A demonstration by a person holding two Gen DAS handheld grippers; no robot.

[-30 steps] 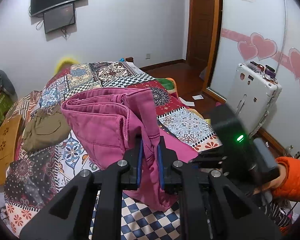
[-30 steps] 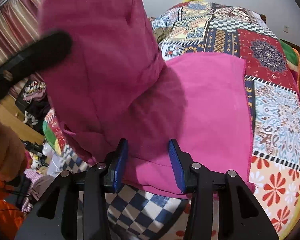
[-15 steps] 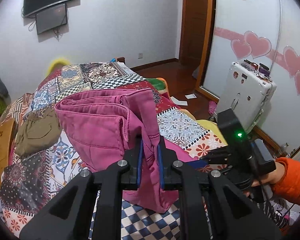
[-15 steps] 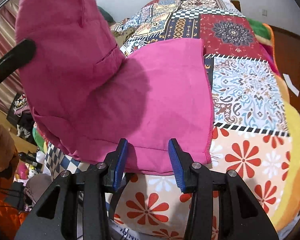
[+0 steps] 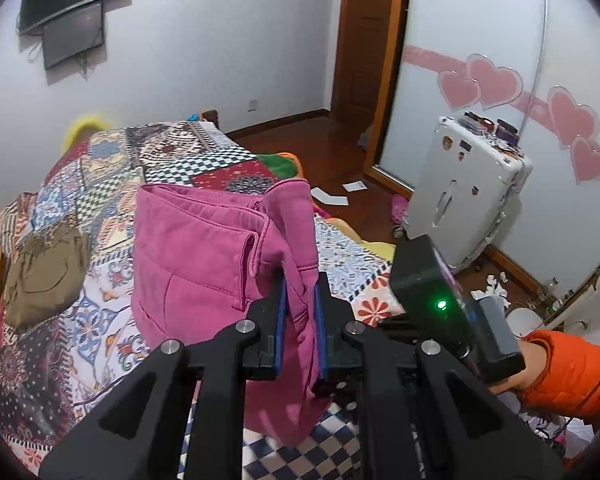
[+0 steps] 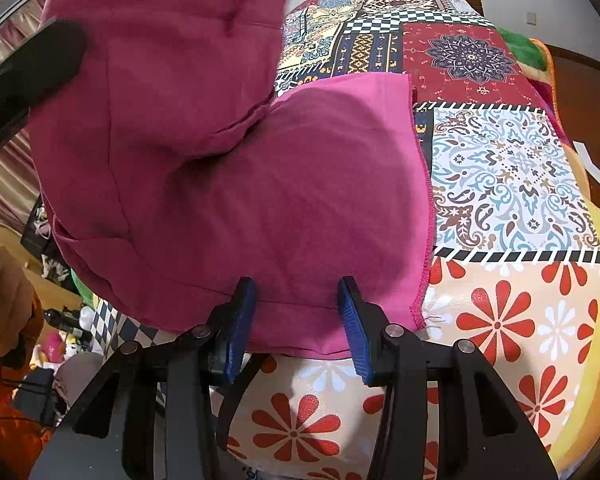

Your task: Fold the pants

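L hand-held gripper (image 5: 300, 320): jaws nearly closed, blue pads clamped on a bunched fold of the pink pants (image 5: 204, 264) at approx. the waistband/pocket area, which is lifted off the bed (image 5: 100, 168). In the left wrist view the raised section fills frame centre, w/ the pocket seam running diagonally and the fabric hanging down past the jaws toward frame bottom. R hand-held gripper (image 6: 296, 320): jaws clearly apart, nothing gripped; the near edge of the flat pants section sits just ahead of and between the pads, contact w/ the pads not confirmable. In the right wrist view the flat portion lies on the patchwork quilt (image 6: 512, 176), centre to centre-right, long axis running away from the camera toward frame top; stitched edge visible at right. The lifted portion hangs at upper left of that view, overhanging the flat portion. Key relation: the held end is above and to the left of the flat layer, so the fold presumably closes by carrying the L grip over and away along the long axis, then lowering. L unit is the working one; R unit is nearest the lower edge and, by judgement, positioned to pin or grasp that edge. An olive-brown garment (image 5: 44, 272) lies at frame left in the left wrist view, well apart.
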